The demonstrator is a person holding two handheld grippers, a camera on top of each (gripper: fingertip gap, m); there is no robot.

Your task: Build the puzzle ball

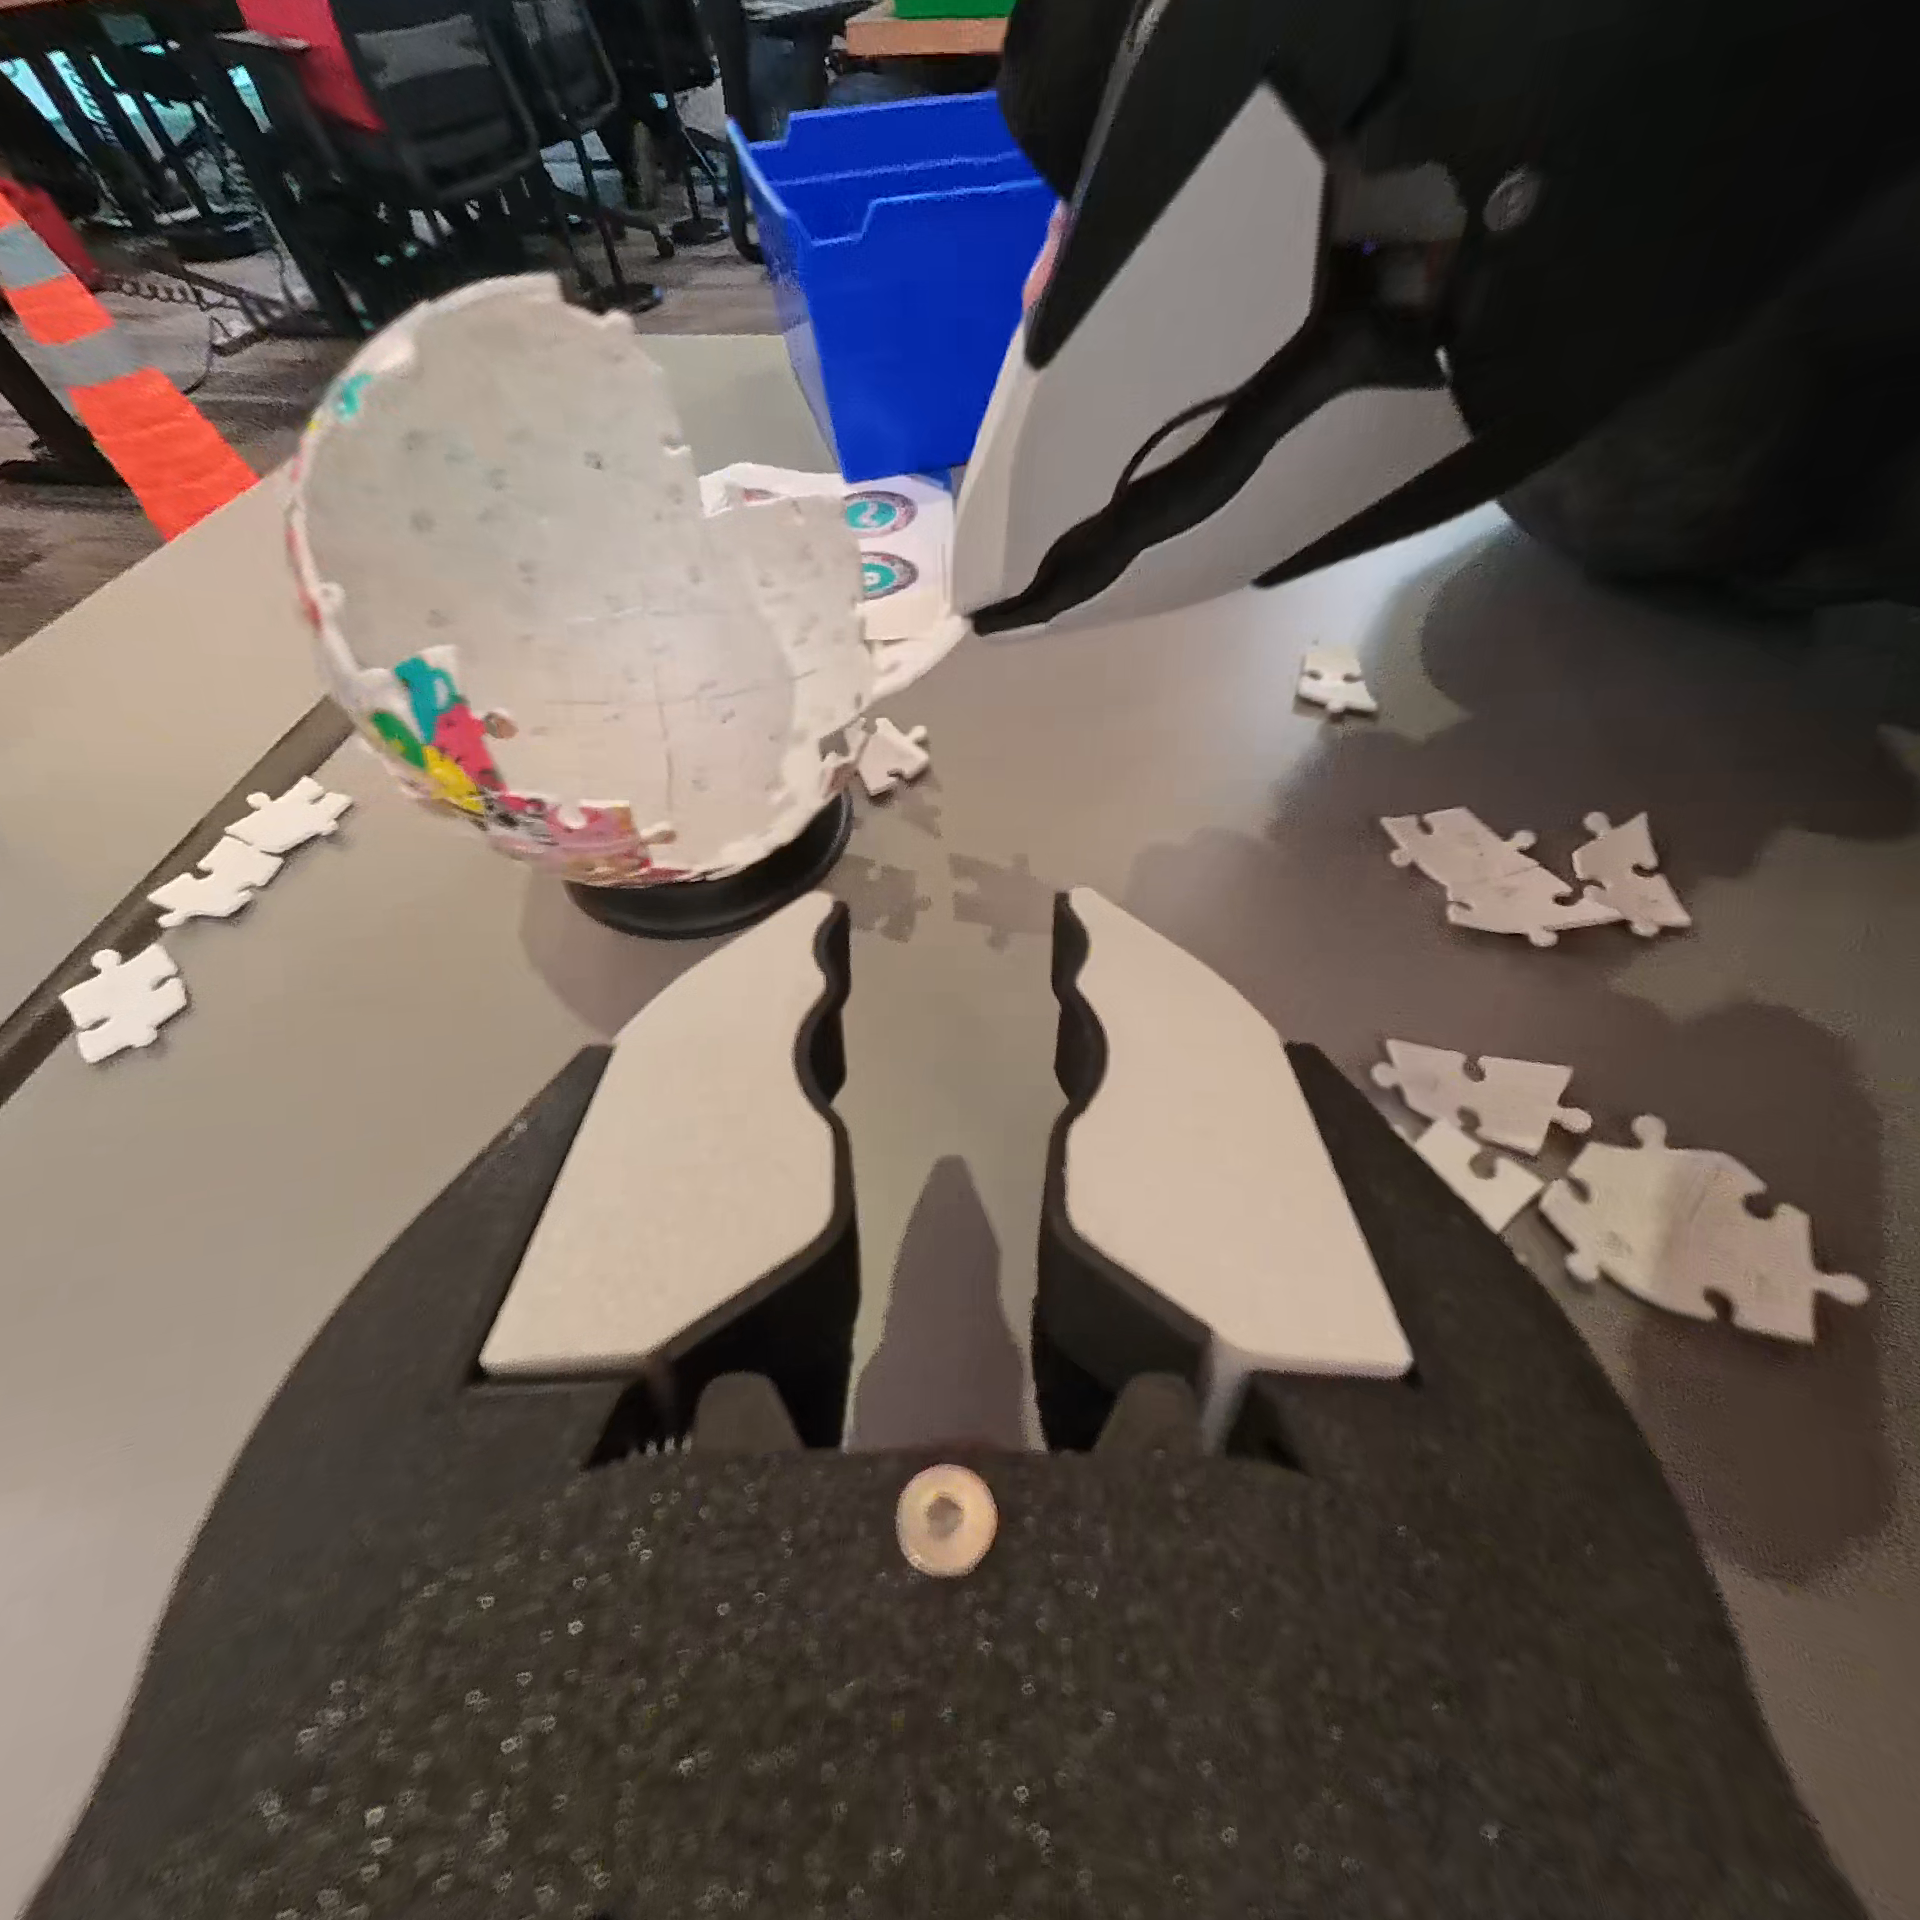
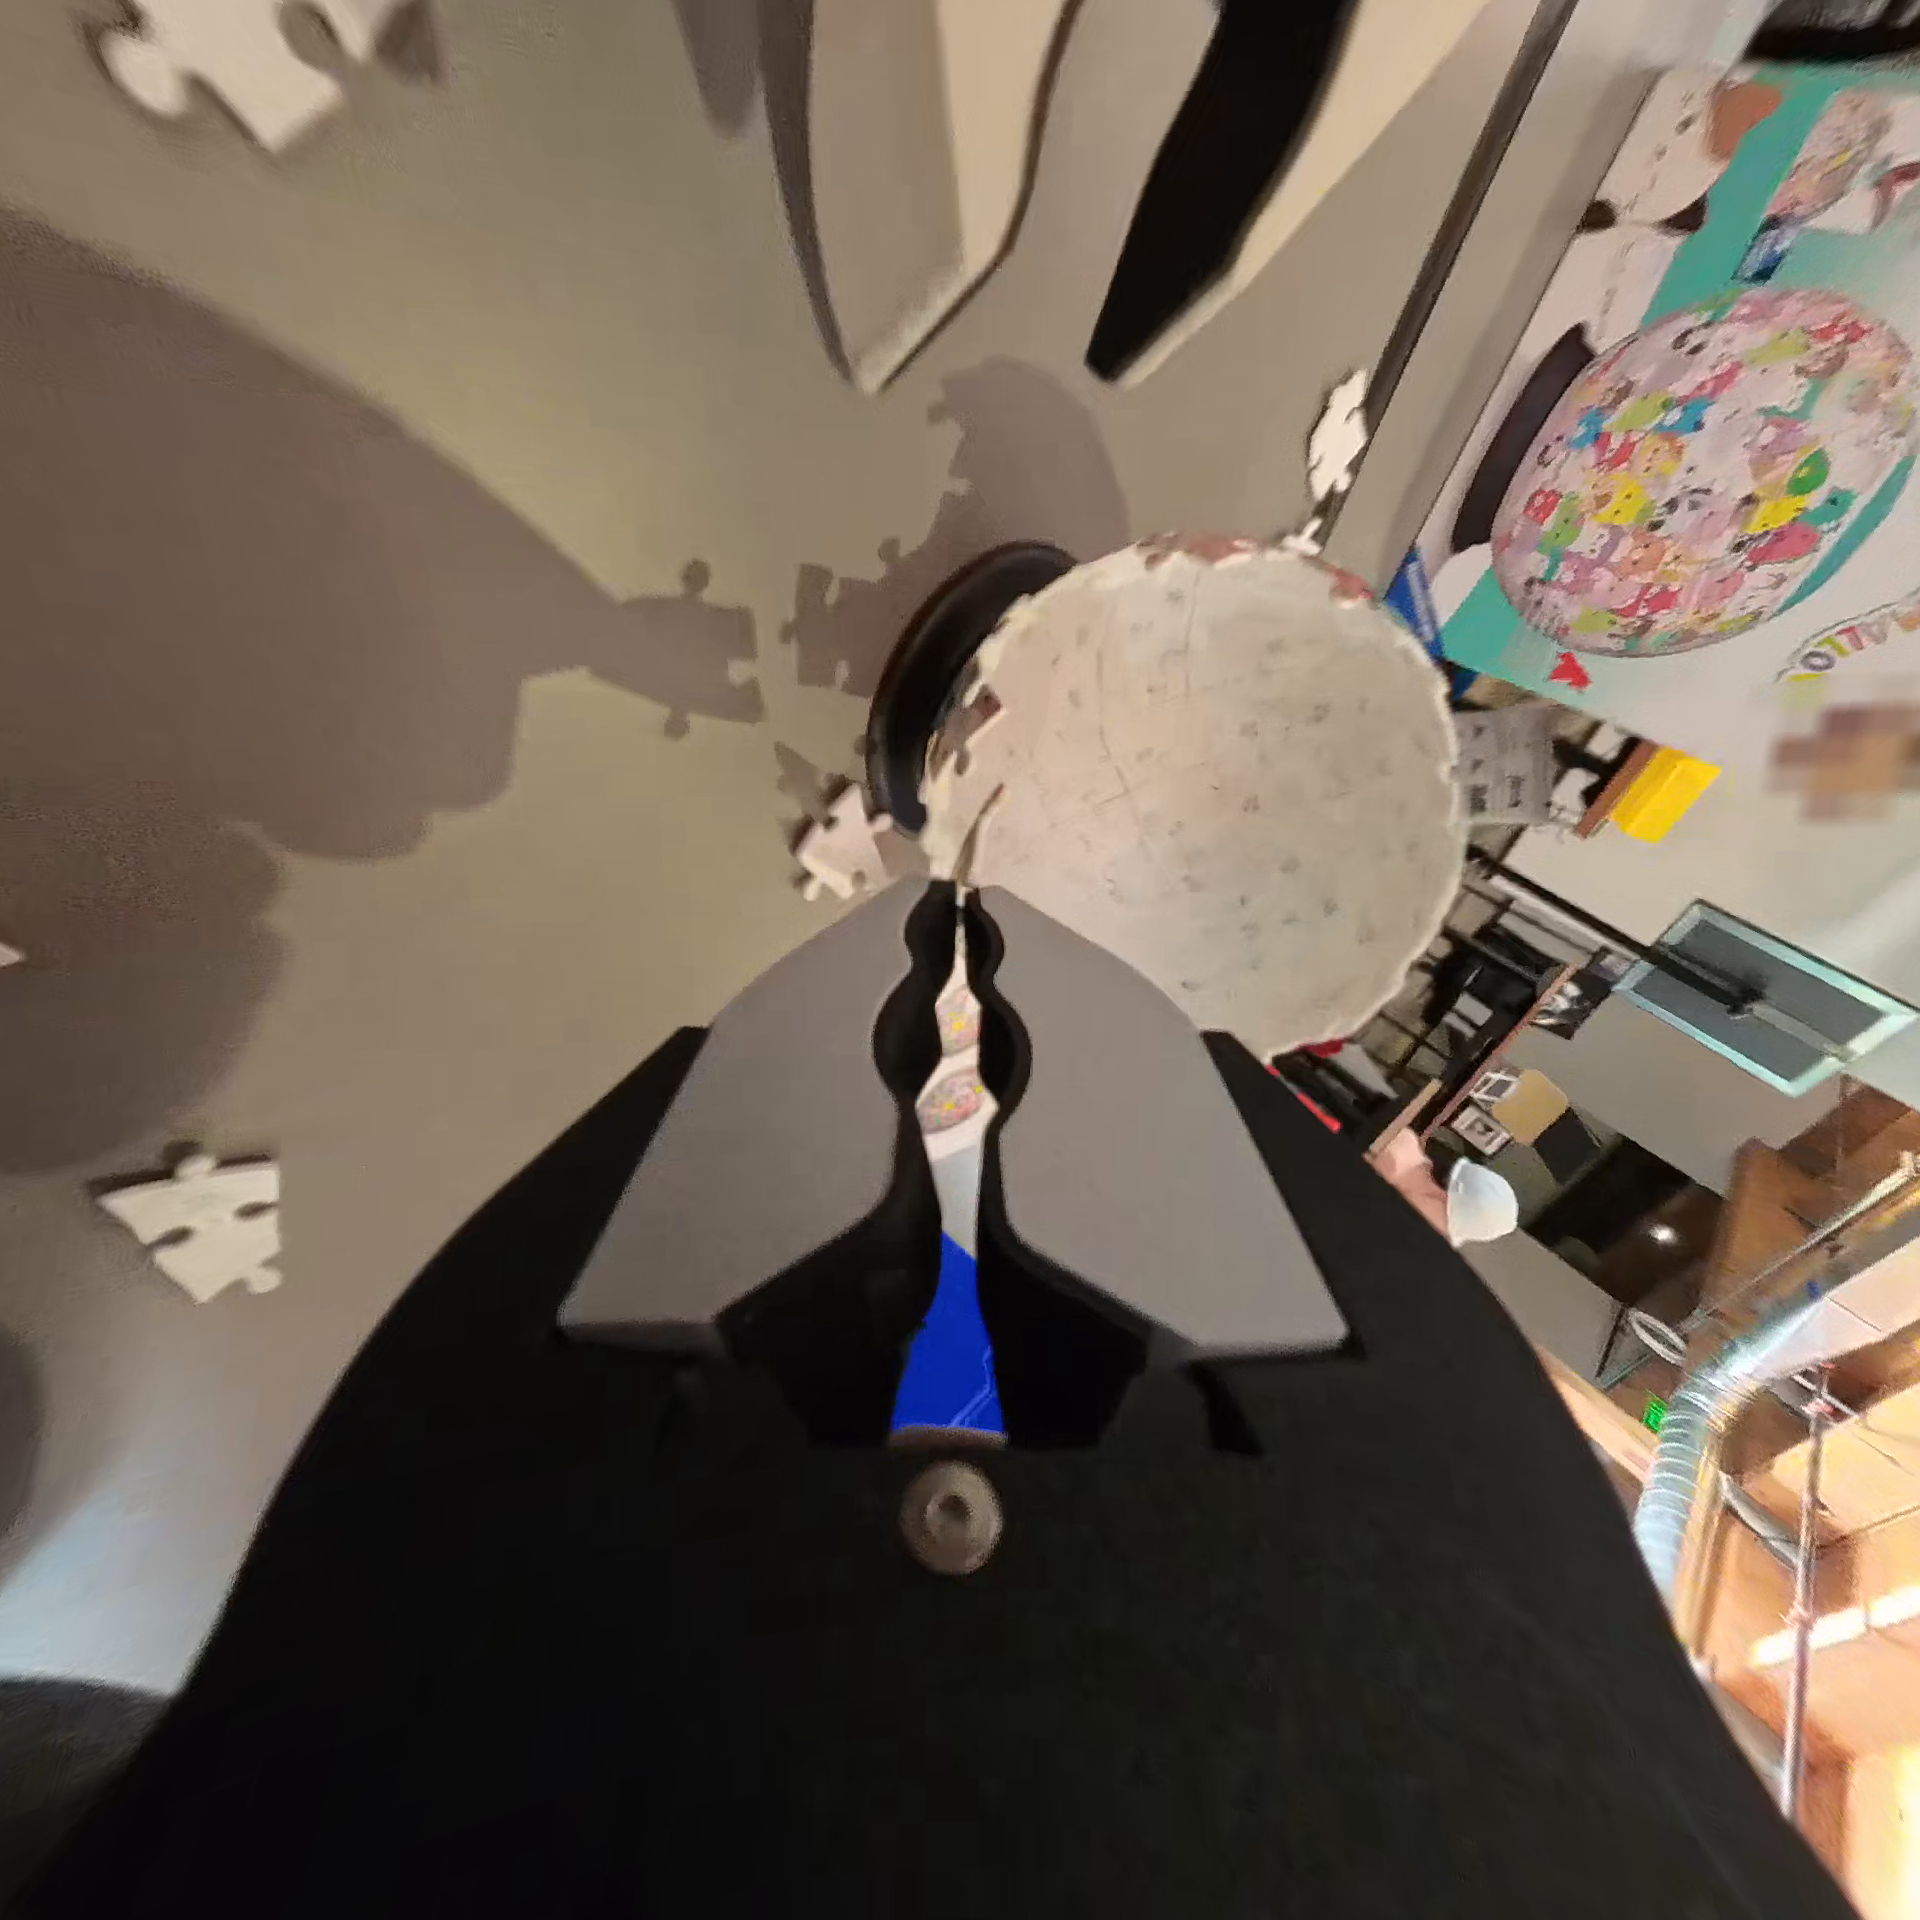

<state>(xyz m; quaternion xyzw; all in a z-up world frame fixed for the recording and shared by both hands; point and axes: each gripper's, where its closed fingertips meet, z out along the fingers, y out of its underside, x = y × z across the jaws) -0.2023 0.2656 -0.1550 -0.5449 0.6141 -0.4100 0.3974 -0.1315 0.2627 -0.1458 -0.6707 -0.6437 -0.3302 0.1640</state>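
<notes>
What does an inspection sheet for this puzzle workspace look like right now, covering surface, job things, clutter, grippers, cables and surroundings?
Surface: grey table, seam along its left side.
Job's things: half-built puzzle ball tilted on black stand, hollow side showing; loose white pieces scattered left and right.
Clutter: blue bin behind ball; puzzle box at table edge.
Grippers: left gripper open, empty, above table; right gripper closed on the ball's jagged edge.
Cables: thin black cable on right gripper body.
Surroundings: office chairs, orange barrier, floor.
</notes>
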